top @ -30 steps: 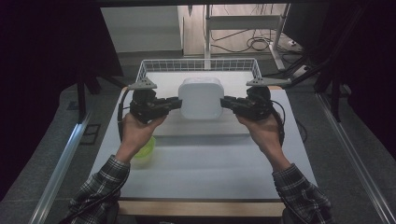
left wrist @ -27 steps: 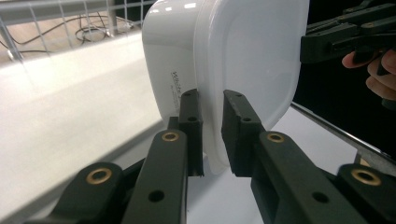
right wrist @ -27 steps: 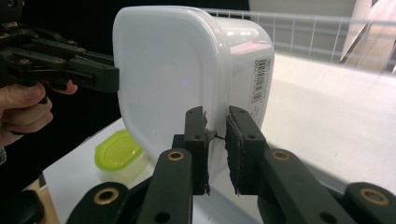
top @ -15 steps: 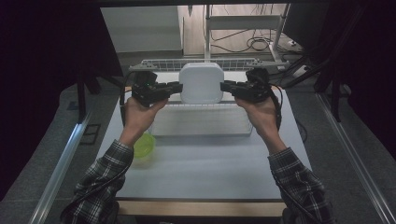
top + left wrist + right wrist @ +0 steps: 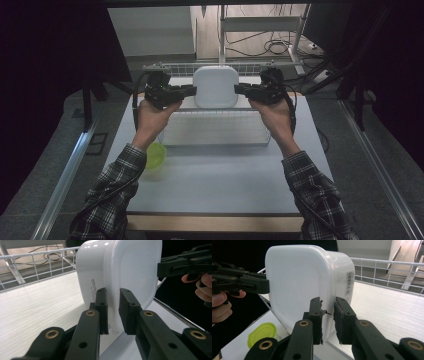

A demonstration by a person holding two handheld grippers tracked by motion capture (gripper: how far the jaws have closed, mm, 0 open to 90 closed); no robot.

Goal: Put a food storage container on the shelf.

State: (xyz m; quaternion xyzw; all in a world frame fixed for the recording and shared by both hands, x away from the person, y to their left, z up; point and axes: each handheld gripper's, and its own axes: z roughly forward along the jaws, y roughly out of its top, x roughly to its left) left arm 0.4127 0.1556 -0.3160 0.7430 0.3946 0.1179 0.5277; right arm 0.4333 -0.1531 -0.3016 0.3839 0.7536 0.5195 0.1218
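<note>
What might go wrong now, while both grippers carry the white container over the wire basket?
1. The left gripper and right gripper pinch only the thin rim of the white container; it could slip and drop.
2. It might strike the wire basket rail while passing over.

Two grippers, left gripper [image 5: 187, 91] and right gripper [image 5: 241, 90], hold a white tub [image 5: 215, 86] up over the wire basket [image 5: 215, 131] on the bench [image 5: 220, 182].
</note>
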